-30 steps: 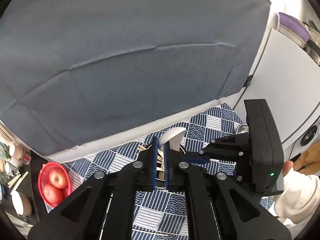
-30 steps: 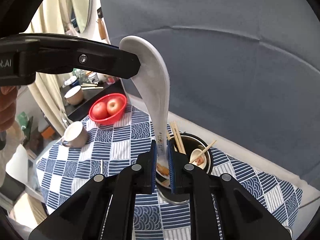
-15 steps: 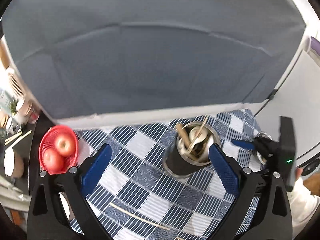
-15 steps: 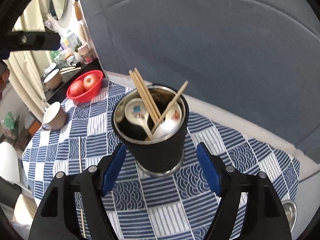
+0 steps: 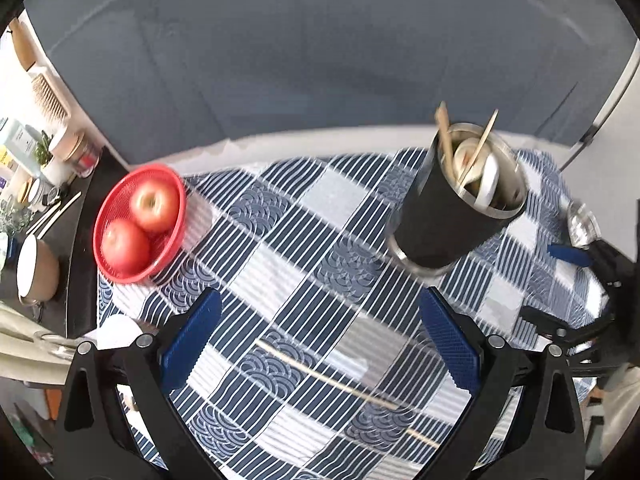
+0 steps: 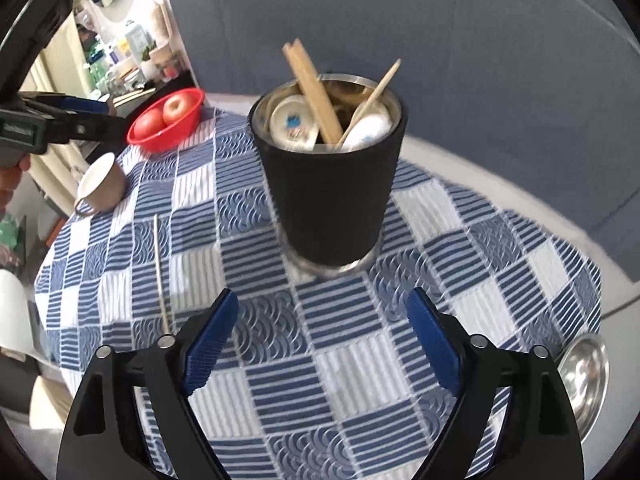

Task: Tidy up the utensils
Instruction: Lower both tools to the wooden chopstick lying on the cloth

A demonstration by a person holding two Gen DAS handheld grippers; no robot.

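Left wrist view first: my left tongs [image 5: 320,344] stand wide, nothing between the blue pads, and their jaws have just been opening. They hang over the checked cloth on the bench [image 5: 280,248]. One loose chopstick [image 5: 320,376] lies on the cloth at lower centre, right between the pads. The black utensil cup [image 5: 452,216] sits at the right of the frame with chopsticks and white spoons in it. A red basket of apples [image 5: 136,224] is at the left. I judge the step to be this: the spoons are dropped off and the stray stick is next. That calls for lowering onto it and pinching a thin, flat-lying thing, which could slide.

A second ago these tongs were narrow around a white spoon handle above the cup; now they are spread and low over the cloth.

Right wrist view: my right tongs [image 6: 320,340] are also wide and empty, jaws just opened. The cup [image 6: 332,200] stands upper centre, and the stick [image 6: 160,272] lies at left beside a small mug [image 6: 100,184]. Earlier the tongs gripped a spoon upright; now the spoon [image 6: 368,128] rests inside the cup.
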